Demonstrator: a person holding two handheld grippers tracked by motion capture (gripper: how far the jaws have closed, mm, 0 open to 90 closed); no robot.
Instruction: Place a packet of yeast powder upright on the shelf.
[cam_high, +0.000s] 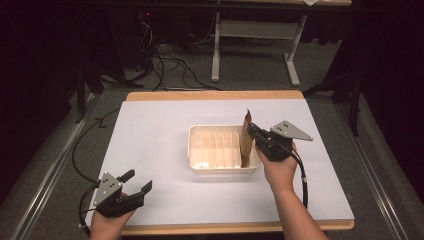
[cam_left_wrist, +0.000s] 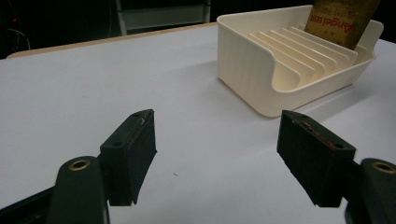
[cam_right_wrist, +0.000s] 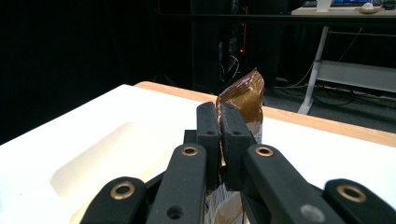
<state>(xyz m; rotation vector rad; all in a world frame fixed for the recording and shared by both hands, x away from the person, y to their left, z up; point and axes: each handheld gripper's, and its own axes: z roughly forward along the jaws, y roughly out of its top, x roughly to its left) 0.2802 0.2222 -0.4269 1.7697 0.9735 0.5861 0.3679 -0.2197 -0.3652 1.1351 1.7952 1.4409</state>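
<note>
The brown packet (cam_high: 246, 140) stands upright on its edge at the right end of the cream slotted tray (cam_high: 200, 165), its lower part down inside the tray against the right wall and its crimped top rising well above the rim. In the left gripper view you can read printed lettering on its face, seen upside down (cam_left_wrist: 343, 21), and it sits behind the last of the tray's thin dividers.

Your right gripper (cam_high: 256, 134) has the packet pinched: in the right gripper view the two black jaws are pressed nearly together with the foil (cam_right_wrist: 243, 100) squeezed between them, the packet's top poking out beyond the tips. That gripper sits just to the right of the tray, angled in toward it from your right hand (cam_high: 279, 167).

The tray lies near the middle of the white table top (cam_high: 150, 140), its ribs running across its floor, with the other slots bare.

Your left gripper (cam_high: 137, 182) is well apart from all this, at the near left corner of the table. Its jaws are spread wide with nothing between them, hovering just above or resting on the surface; you cannot tell which. It points toward the tray.
</note>
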